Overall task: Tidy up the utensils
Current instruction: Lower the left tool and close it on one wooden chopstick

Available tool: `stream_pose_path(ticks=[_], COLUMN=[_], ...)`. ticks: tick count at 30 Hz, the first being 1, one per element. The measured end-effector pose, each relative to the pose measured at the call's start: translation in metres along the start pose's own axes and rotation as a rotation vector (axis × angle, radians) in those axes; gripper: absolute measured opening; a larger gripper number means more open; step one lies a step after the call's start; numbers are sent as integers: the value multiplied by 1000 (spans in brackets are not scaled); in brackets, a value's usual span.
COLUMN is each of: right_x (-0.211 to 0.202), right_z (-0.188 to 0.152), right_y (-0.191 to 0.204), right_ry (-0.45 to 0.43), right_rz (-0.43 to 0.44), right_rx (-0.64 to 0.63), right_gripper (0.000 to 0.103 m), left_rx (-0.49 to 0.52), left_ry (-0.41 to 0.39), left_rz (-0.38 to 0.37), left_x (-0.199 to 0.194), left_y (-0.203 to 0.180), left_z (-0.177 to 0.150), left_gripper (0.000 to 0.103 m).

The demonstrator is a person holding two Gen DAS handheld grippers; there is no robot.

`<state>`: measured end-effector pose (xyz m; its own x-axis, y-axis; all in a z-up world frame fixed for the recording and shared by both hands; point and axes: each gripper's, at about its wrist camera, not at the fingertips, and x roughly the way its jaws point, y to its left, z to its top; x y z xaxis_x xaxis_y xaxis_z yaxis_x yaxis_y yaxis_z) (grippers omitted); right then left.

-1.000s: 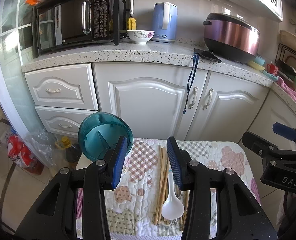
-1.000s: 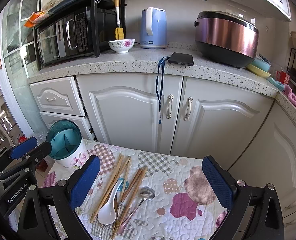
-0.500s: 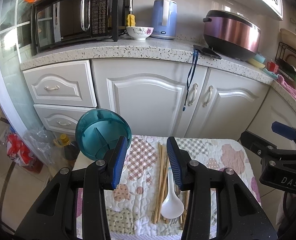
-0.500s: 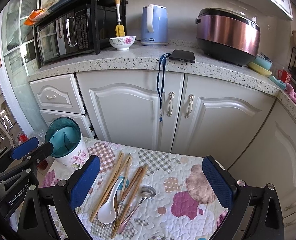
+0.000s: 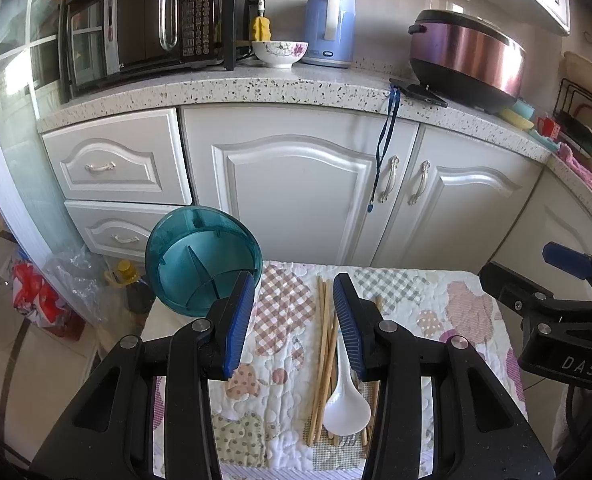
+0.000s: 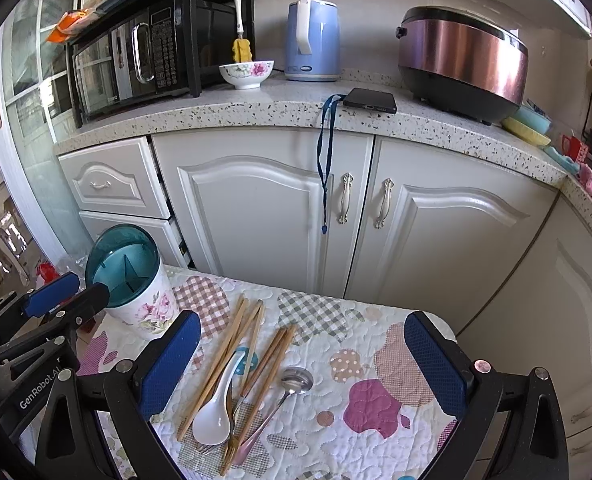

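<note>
My left gripper (image 5: 293, 320) hovers half open and empty; the chopsticks (image 5: 324, 336) and white spoon (image 5: 346, 394) lie just ahead-right, long axes running away from me. The holder (image 5: 201, 260) stands ahead-left. My right gripper (image 6: 302, 360) hangs wide open, empty, over the pile.

Hidden and cut-off parts around the tongs

In the left wrist view, the right finger (image 5: 346, 322) covers the white spoon's (image 5: 346, 402) handle end and some chopsticks (image 5: 323, 344); the left finger hides the near rim of the teal holder (image 5: 199, 258). In the right wrist view, the fork (image 6: 231, 412) lies partly beneath the spoon, and the left gripper (image 6: 65, 300) overlaps the holder's base.
</note>
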<state>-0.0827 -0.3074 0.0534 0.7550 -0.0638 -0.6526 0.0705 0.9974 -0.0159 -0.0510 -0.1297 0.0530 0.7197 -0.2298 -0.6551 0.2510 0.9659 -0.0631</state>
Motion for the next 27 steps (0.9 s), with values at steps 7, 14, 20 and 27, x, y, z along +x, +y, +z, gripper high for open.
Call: stream_pose_path(ticks=[7, 14, 20, 27], right_x=[14, 52, 93, 131], right_z=[-5, -26, -53, -74], right_y=[-6, -23, -39, -52], right_ry=[40, 125, 238, 347], right_rz=[10, 10, 80, 186], right_rx=[1, 5, 37, 106], right_gripper=[102, 101, 83, 62], left_rx=[1, -6, 23, 26], left_ry=[63, 191, 326, 412], left_rz=[-11, -74, -165, -183], left_x=[16, 50, 89, 143], left_y=[11, 23, 11, -5], left_z=[-7, -28, -49, -55], left_gripper=[41, 41, 40, 22])
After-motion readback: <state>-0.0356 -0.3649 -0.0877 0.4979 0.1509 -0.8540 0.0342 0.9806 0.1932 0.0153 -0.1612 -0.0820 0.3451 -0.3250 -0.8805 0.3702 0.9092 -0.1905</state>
